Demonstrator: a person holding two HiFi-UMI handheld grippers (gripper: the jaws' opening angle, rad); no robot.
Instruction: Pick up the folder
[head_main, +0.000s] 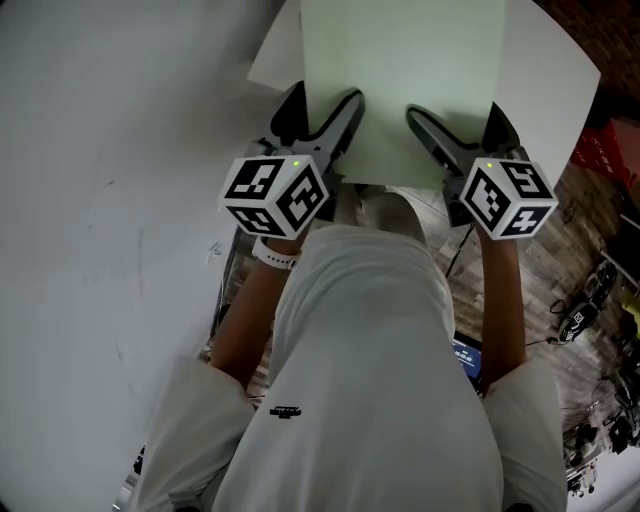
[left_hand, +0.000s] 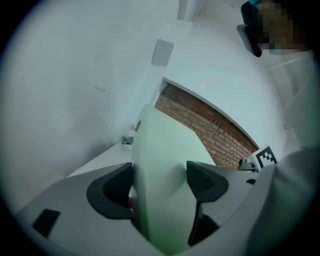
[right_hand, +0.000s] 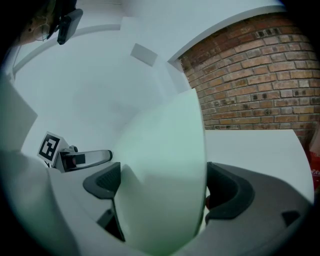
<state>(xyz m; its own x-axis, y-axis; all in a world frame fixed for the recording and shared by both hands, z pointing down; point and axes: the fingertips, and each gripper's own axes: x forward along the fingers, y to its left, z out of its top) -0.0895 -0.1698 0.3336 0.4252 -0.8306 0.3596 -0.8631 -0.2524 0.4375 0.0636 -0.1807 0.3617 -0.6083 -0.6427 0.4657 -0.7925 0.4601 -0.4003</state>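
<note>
A pale green folder (head_main: 402, 85) is held flat above the white table (head_main: 555, 90), its near edge toward me. My left gripper (head_main: 318, 125) is shut on the folder's near left corner, and my right gripper (head_main: 455, 130) is shut on its near right corner. In the left gripper view the folder (left_hand: 162, 175) runs between both jaws and hides the space ahead. The right gripper view shows the folder (right_hand: 165, 175) clamped the same way, with the left gripper (right_hand: 75, 157) visible off to the left.
A white wall (head_main: 110, 150) fills the left side. The white table's edge (head_main: 270, 60) shows on both sides of the folder. A brick wall (right_hand: 260, 75) stands behind the table. Cables and small gear (head_main: 600, 300) lie on the wooden floor at right.
</note>
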